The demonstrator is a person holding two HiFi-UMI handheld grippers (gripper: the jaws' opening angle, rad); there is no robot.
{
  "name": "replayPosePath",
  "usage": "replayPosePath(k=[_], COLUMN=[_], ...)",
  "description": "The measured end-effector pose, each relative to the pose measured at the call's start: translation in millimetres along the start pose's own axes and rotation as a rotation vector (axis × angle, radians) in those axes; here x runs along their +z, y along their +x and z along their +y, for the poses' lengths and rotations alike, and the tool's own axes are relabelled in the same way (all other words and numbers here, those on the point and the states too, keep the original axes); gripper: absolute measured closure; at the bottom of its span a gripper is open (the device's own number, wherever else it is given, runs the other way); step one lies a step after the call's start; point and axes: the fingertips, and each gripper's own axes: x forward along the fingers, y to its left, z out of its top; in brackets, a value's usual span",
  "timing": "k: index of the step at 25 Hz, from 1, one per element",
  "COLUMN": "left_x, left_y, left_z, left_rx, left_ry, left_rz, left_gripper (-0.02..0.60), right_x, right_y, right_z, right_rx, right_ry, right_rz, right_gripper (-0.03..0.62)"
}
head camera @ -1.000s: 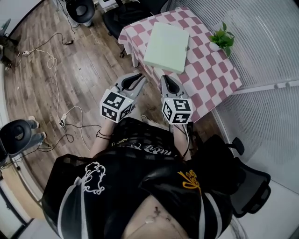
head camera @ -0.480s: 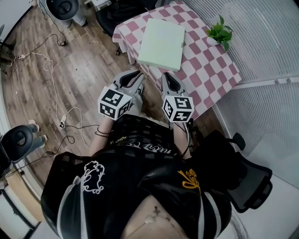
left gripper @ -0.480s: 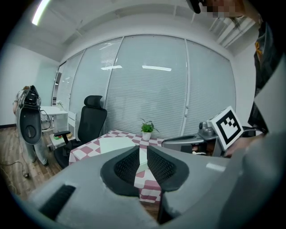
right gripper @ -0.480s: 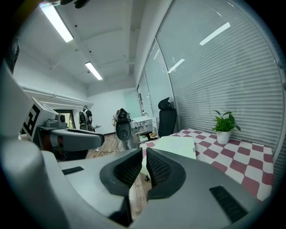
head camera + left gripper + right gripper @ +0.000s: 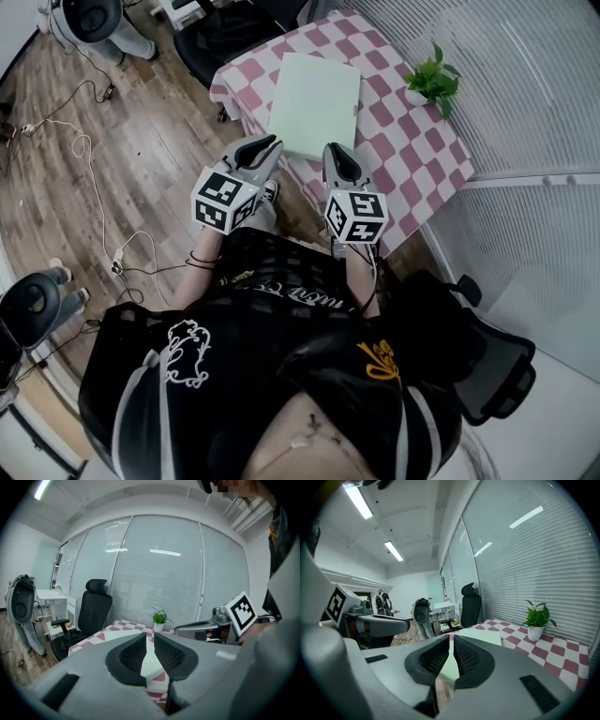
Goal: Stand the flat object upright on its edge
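Here, a pale green board (image 5: 314, 105) is shown lying flat on the checked tabletop (image 5: 403, 159), with a potted plant (image 5: 429, 82) standing apart from it, near the tabletop's edge. The left hand-held gripper (image 5: 267, 143) and the right hand-held gripper (image 5: 334, 150) are held side by side before the board's near edge, apart from it. The jaws of each are pressed together, with nothing pinched.

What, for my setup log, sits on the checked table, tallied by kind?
Pale green flat board: 1
Potted plant: 1
Total: 2
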Motion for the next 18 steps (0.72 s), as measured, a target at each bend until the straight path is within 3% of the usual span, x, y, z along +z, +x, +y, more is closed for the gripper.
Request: replayPosePath(k=[6, 18], left_x=[15.6, -6.3], left_y=[33.0, 119.0], left_z=[46.9, 108.2], left_rx=[-0.009, -0.074], left_ry=[-0.042, -0.051], left_rz=[0.002, 0.147], left_gripper=[0.52, 0.518], right_x=[24.2, 36.0], right_y=[28.3, 76.6], right_z=[-16.6, -99.5], right_rx=[-0.029, -0.14], right_ry=[-0.012, 0.095], right_rz=[-0.004, 0.029], right_gripper=[0.562, 0.562])
